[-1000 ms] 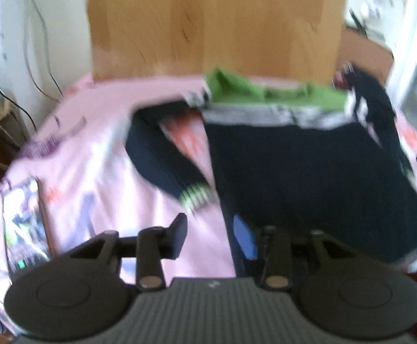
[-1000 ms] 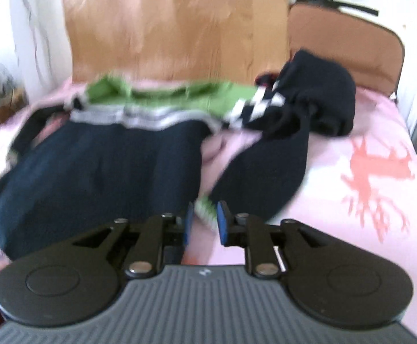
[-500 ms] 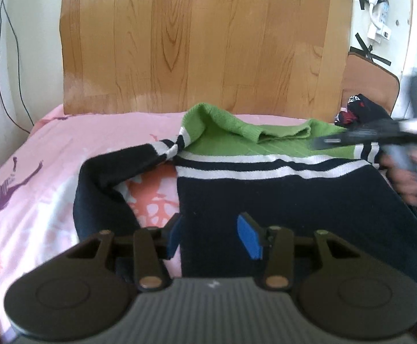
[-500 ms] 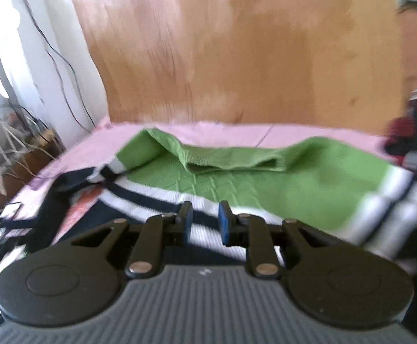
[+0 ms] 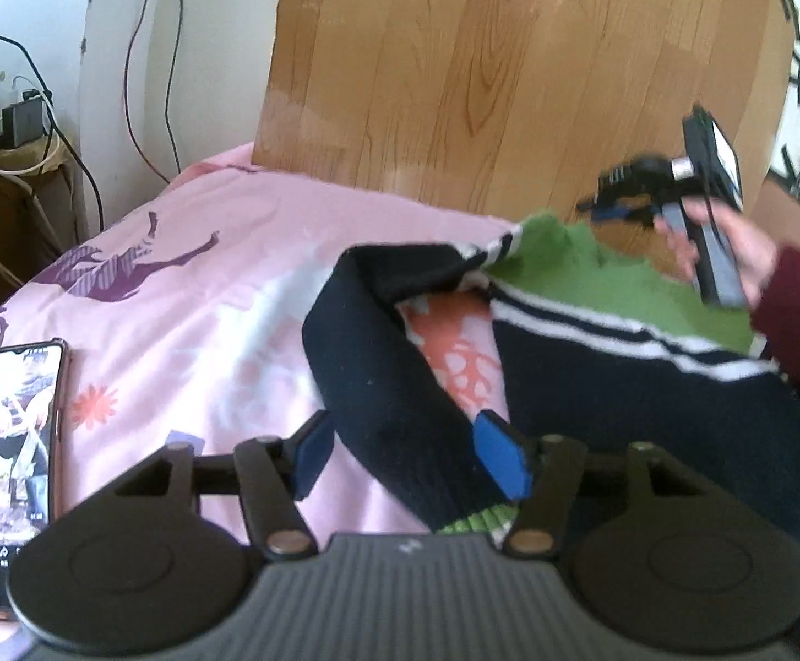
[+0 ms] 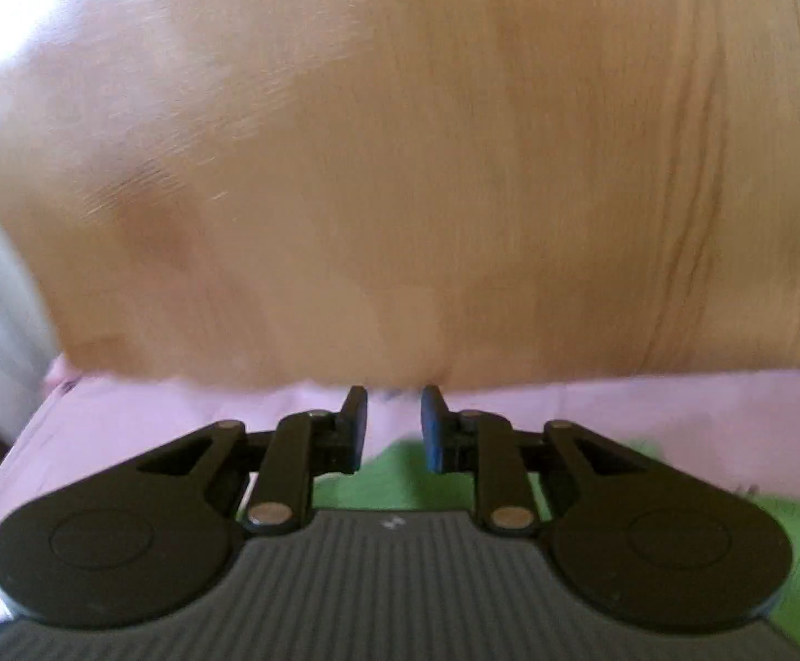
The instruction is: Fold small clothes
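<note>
Left wrist view: the left gripper (image 5: 408,457), just opening, straddles the sweater sleeve (image 5: 383,385), pads apart; its cuff is cut off. Right gripper (image 6: 394,427) hangs slightly parted, empty, in blur over the sweater's green collar (image 6: 400,479) near the bed's (image 6: 620,413) head edge.

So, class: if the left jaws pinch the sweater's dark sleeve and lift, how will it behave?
The sleeve is probably floppy: it already lies bent on the pink sheet. Its thick knit should grip rather than slip. It will likely drag the sweater along.
</note>
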